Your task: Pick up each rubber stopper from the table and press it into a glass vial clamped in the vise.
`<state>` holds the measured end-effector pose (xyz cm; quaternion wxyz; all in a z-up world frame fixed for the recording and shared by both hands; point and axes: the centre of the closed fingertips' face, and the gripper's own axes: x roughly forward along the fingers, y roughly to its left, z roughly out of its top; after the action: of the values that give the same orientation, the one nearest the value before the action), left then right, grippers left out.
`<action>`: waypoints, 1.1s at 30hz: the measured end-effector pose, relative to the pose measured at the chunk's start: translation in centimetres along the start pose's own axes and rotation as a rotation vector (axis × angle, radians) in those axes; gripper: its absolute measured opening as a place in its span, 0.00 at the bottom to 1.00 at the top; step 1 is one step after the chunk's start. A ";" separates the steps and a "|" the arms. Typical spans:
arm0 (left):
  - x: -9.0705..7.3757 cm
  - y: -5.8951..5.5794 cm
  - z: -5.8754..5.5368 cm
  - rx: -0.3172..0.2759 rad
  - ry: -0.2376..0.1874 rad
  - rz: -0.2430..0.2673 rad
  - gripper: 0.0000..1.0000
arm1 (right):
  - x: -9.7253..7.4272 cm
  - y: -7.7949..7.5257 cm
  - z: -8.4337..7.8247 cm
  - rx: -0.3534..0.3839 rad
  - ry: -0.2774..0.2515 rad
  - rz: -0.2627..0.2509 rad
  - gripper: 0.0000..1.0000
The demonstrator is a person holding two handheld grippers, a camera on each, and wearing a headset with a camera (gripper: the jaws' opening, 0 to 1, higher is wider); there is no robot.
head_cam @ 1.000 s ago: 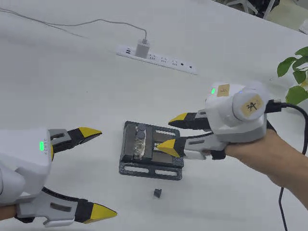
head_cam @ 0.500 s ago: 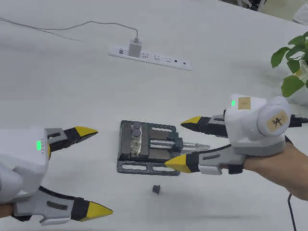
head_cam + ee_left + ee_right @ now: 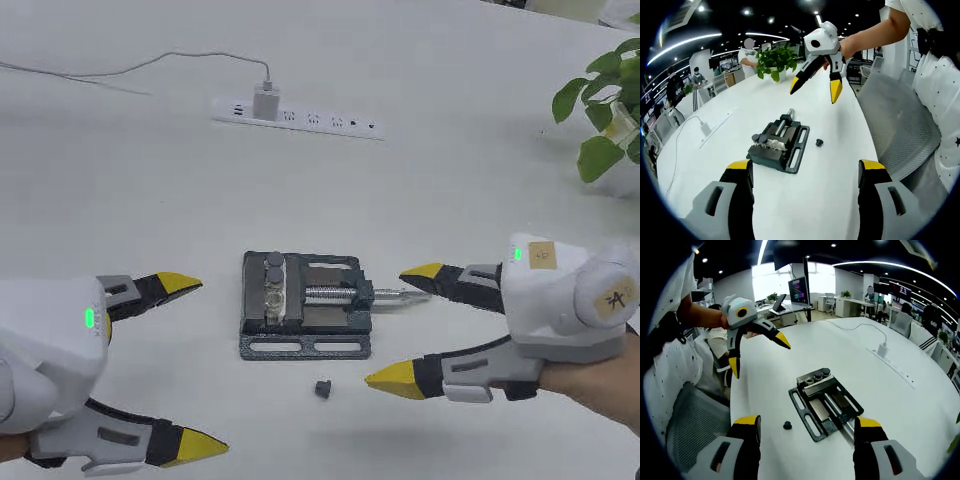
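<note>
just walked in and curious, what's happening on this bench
A person holds two grippers over a white table. The left gripper and right gripper are open and empty, either side of the vise. It clamps glass vials, two dark stoppers seemingly in place. One loose stopper lies beside it.

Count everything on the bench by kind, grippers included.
Grippers: 2, left gripper and right gripper
Stoppers: 3, 1 loose stopper plus 2 seated stoppers in vials
Vise: 1
Power strip: 1
Charger: 1
Plant: 1
Total: 9, vials left out as uncountable
</note>
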<state>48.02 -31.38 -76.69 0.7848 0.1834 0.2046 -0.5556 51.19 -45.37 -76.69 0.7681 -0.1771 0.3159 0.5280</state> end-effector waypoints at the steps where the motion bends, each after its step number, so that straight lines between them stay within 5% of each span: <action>1: 0.1 -0.1 0.0 0.007 0.006 -0.005 0.85 | -0.1 0.0 -0.3 0.000 -0.002 -0.001 0.76; 12: 2.3 -1.4 0.2 0.132 0.083 -0.082 0.74 | -1.3 0.0 -2.0 0.023 -0.039 -0.021 0.81; 21: 4.7 -2.3 0.0 0.224 0.141 -0.149 0.53 | -1.9 0.1 -3.0 0.041 -0.063 -0.029 0.83; 33: 9.4 -3.1 -0.3 0.258 0.184 -0.205 0.26 | -3.1 -0.1 -4.0 0.073 -0.076 -0.056 0.81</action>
<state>47.90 -39.66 -82.06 0.6719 0.3106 0.2203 -0.6352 49.35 -50.02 -77.56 0.8000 -0.1375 0.3004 0.5008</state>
